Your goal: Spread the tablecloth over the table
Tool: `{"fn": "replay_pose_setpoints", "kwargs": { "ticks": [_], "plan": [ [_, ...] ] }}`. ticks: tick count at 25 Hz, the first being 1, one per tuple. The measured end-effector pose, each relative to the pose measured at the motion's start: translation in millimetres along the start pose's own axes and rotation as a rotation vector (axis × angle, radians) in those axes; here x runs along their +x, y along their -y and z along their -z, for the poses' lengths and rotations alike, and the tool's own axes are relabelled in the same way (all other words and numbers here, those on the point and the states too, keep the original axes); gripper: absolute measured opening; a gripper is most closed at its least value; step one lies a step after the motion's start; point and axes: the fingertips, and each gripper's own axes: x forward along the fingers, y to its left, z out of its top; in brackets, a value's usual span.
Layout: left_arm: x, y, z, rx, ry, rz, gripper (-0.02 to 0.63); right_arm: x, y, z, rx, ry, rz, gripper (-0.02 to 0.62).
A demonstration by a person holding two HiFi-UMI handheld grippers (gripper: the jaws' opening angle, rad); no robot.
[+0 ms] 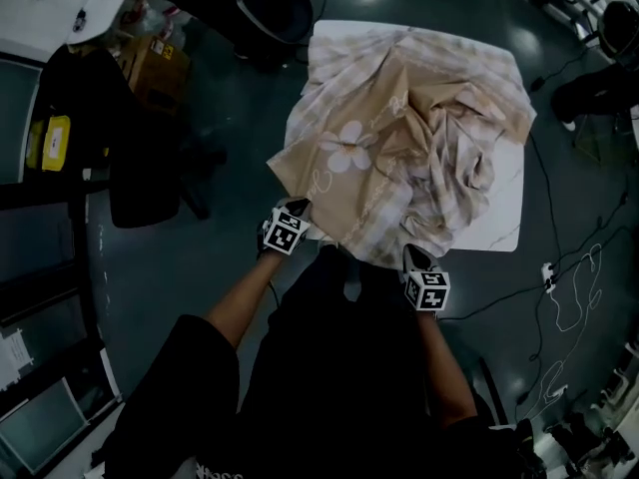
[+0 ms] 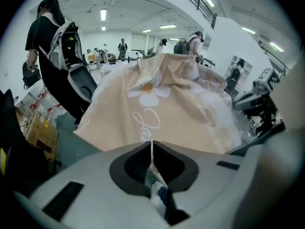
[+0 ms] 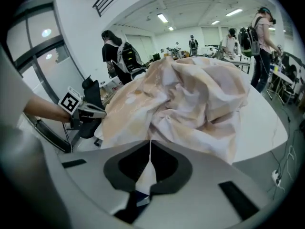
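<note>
Two grippers hold the near edge of the tablecloth (image 1: 399,138), one at each of the person's sides. The left gripper (image 1: 303,209) has its jaws pressed together on a thin fold of the beige cloth, which runs up between the pads as a narrow line in the left gripper view (image 2: 151,149). The right gripper (image 1: 413,256) is likewise clamped tight, with a wedge of the pale fabric pinched between its pads in the right gripper view (image 3: 150,149). Both tools point steeply down at the front edge of the table (image 1: 506,213), their marker cubes facing up. The cloth is beige with faint checks, a white flower (image 1: 346,146) and cursive white lettering beside it. It lies bunched and crumpled in high folds on the white tabletop, covering most of it. A strip of bare top shows along the right side and at the near right corner, and another at the far edge. On the left the fabric spills past the table's edge and hangs over the dark floor (image 1: 220,98). White cables (image 1: 574,287) trail across the floor to the right of the table. In the two gripper views several people with backpacks stand in a bright hall behind the table.
</note>
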Motion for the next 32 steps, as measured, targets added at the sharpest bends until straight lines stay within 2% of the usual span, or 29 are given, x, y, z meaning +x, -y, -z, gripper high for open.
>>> {"fn": "replay_pose_setpoints", "kwargs": {
  "ticks": [3,5,6,8,10,11,12,13,16,18,20,22,24,26,28,30,32],
  "plan": [
    [-16.2,22.6,-27.9,0.081,0.132,0.073,0.026,17.5,-21.6,1.2,-0.099,-0.033,-0.027,0.026],
    [-13.7,62.0,-38.3,0.212,0.174,0.149,0.026,31.5,-26.7,3.0,-0.165,-0.062,-0.007,0.062],
    [-7.8,82.8,-38.4,0.295,0.168,0.183,0.028,38.3,-26.6,3.3,-0.200,-0.073,0.011,0.101],
    [6.8,114.8,-29.7,0.461,0.119,0.233,0.028,51.7,-26.2,6.9,-0.260,-0.107,0.040,0.122],
    [16.4,134.9,-12.0,0.636,0.067,0.266,0.026,59.7,-23.4,14.7,-0.268,-0.152,0.055,0.125],
    [18.6,141.5,-0.8,0.711,0.048,0.277,0.026,60.0,-21.6,18.2,-0.265,-0.170,0.061,0.129],
    [19.4,144.5,9.9,0.749,0.038,0.286,0.026,58.6,-20.5,21.3,-0.269,-0.183,0.067,0.129],
    [18.2,143.7,18.2,0.738,0.041,0.296,0.021,56.7,-21.0,24.7,-0.277,-0.195,0.070,0.127],
    [7.9,126.7,35.3,0.570,0.042,0.334,0.021,55.8,-34.8,39.0,-0.295,-0.218,0.043,0.127],
    [-0.3,111.1,45.6,0.502,0.009,0.338,0.021,60.0,-53.0,47.6,-0.330,-0.232,0.031,0.127],
    [-8.5,95.6,52.1,0.506,-0.030,0.316,0.021,67.7,-73.8,50.2,-0.379,-0.228,0.038,0.117],
    [-14.9,84.8,45.5,0.533,-0.030,0.290,0.021,77.7,-93.4,46.7,-0.382,-0.205,0.013,0.106],
    [-19.6,87.0,26.4,0.520,0.024,0.284,0.021,85.2,-108.7,45.0,-0.371,-0.195,-0.043,0.106],
    [-23.2,105.2,5.3,0.480,0.091,0.314,0.021,81.8,-115.9,40.6,-0.357,-0.181,-0.089,0.107],
    [-23.0,130.5,-14.2,0.431,0.141,0.358,0.021,63.1,-110.0,19.3,-0.279,-0.095,-0.116,0.109],
    [-16.9,153.7,-29.1,0.376,0.167,0.385,0.021,30.2,-85.5,-15.0,-0.158,0.049,-0.117,0.107],
    [-8.0,174.5,-33.6,0.343,0.165,0.395,0.021,-10.0,-38.1,-43.2,-0.066,0.173,-0.061,0.107]
  ]
}}
